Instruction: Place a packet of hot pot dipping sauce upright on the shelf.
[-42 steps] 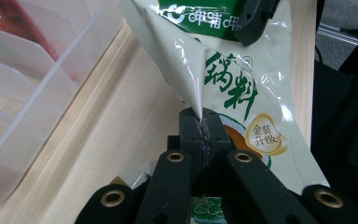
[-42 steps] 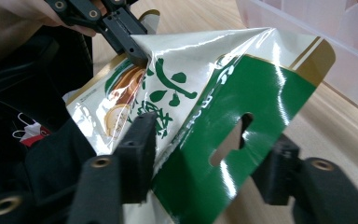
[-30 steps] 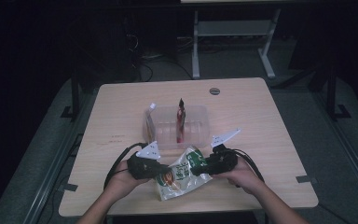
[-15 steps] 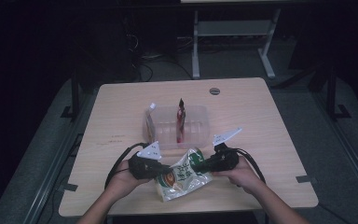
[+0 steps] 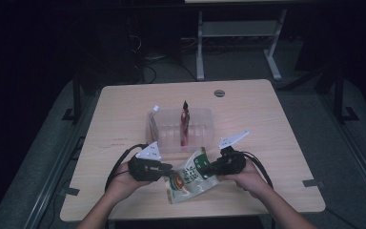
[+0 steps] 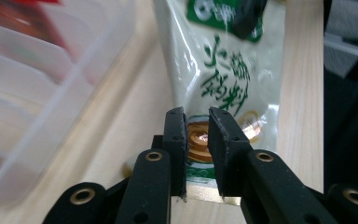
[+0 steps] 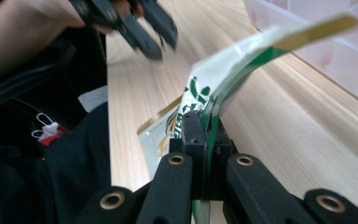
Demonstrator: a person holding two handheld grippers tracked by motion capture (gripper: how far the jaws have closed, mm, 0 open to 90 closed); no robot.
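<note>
Little has shifted in the last second: the green-and-white snack pouch sits at the same near-edge spot, and both hands have edged only slightly closer around it. It's a sealed foil packet with green lettering and a round orange picture, lying on the wooden table just in front of the clear plastic container. One end rests on the wood, the other is lifted and bowed upward.

Over to the right gripper: its jaws are pinched together on the pouch's edge, and in the right gripper view the film runs straight up between them, curling away toward the container wall.

Now the left gripper: jaws apart with a narrow gap, and in the left gripper view they stand at the pouch's near end, the orange picture visible between them. Whether they touch the film, I cannot tell.

Behind it all, a red-brown packet stands upright in one compartment of the container. Cables trail from both grippers toward the table's near edge.
</note>
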